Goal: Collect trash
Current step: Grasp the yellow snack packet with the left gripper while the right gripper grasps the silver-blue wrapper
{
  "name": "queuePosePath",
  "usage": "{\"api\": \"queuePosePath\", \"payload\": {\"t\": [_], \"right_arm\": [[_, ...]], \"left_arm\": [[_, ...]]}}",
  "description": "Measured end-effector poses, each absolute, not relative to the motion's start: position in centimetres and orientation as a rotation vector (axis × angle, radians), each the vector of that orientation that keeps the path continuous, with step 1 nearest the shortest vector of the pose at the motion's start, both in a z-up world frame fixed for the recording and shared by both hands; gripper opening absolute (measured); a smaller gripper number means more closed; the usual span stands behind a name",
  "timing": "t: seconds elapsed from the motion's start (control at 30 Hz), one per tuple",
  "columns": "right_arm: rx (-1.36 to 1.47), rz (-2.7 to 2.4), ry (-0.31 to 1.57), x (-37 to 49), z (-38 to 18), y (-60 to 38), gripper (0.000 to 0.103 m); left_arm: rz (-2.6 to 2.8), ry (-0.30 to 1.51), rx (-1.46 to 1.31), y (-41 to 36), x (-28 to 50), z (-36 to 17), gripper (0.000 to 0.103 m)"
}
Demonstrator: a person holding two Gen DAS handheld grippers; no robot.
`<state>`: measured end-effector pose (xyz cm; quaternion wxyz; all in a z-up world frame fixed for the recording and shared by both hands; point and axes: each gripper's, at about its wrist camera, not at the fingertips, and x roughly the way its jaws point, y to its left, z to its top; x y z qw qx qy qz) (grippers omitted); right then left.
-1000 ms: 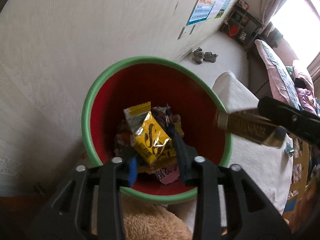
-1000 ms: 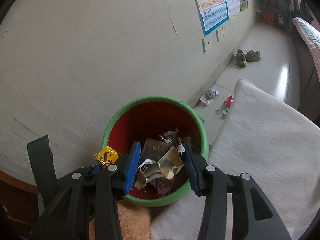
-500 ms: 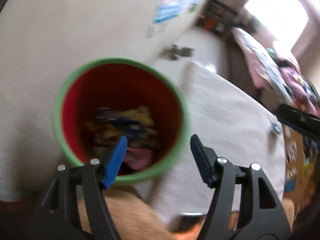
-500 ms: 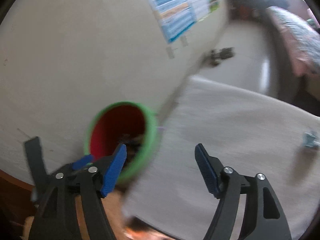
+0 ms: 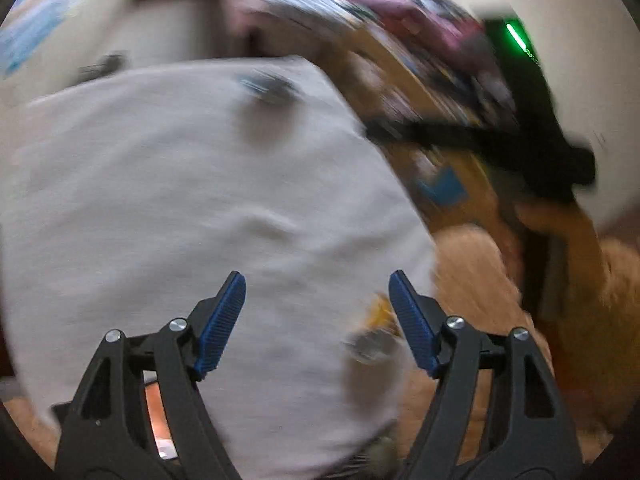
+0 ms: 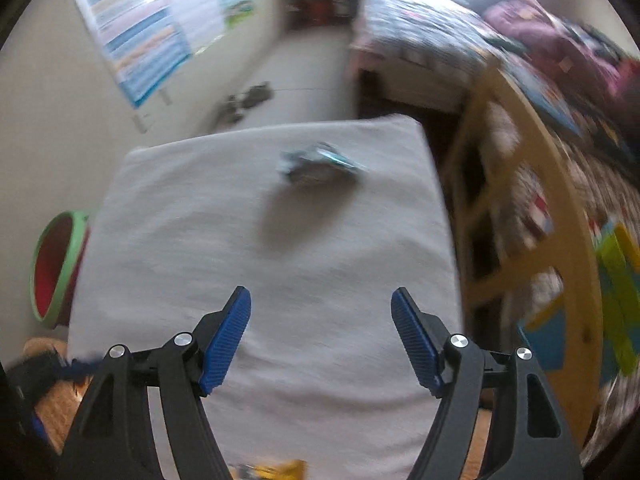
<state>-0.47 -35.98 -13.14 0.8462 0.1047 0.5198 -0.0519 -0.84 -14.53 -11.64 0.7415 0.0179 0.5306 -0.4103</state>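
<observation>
Both views are motion-blurred. My left gripper [image 5: 316,320] is open and empty above a pale grey cloth-covered table [image 5: 140,200]. A small blue-silver wrapper [image 5: 266,88] lies at the table's far side; a yellow-grey wrapper [image 5: 374,338] lies near the right finger. My right gripper [image 6: 320,332] is open and empty over the same table [image 6: 200,240], with the crumpled blue-silver wrapper [image 6: 316,162] ahead. A yellow wrapper [image 6: 276,470] shows at the bottom edge. The red bin with a green rim [image 6: 60,264] stands at the table's left.
A wooden bed frame [image 6: 532,208] with patterned bedding runs along the right. Shoes [image 6: 246,98] lie on the floor by the wall with a poster [image 6: 144,36]. The other gripper's black body [image 5: 532,148] is to the right in the left wrist view.
Both grippers let their wrappers go into the bin, opened, and swung right from the bin to over the table.
</observation>
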Motion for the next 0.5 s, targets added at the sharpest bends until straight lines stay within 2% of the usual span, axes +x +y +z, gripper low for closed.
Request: {"api": "queuePosePath", "payload": {"t": [0.17,0.23,0.3,0.33,0.4,0.5], "right_arm": [[0.263,-0.121,1.099,-1.0,-14.1,-38.1,0.071],[0.278,-0.112,1.088,-0.1,-14.5,-38.2,0.071],[0.291,-0.093,1.067,1.1,-14.4,-38.1,0.071],[0.293,-0.084,1.057,1.9,-14.3,-38.1,0.072],[0.287,-0.069,1.034,3.9,-14.3,-37.7,0.083],[0.257,-0.055,1.03,7.8,-15.0,-37.1,0.083]], "left_arm": [[-1.018,1.237,0.273,-20.3,-4.6,-15.2,0.071],[-1.025,1.312,0.29,-21.4,-5.1,-17.1,0.067],[-1.035,1.389,0.291,-22.1,-5.3,-18.9,0.042],[-1.029,1.41,0.299,-22.3,-5.5,-19.5,0.035],[-1.026,1.393,0.306,-22.0,-5.7,-19.4,0.018],[-0.981,1.385,0.288,-20.4,-5.2,-19.3,0.018]]}}
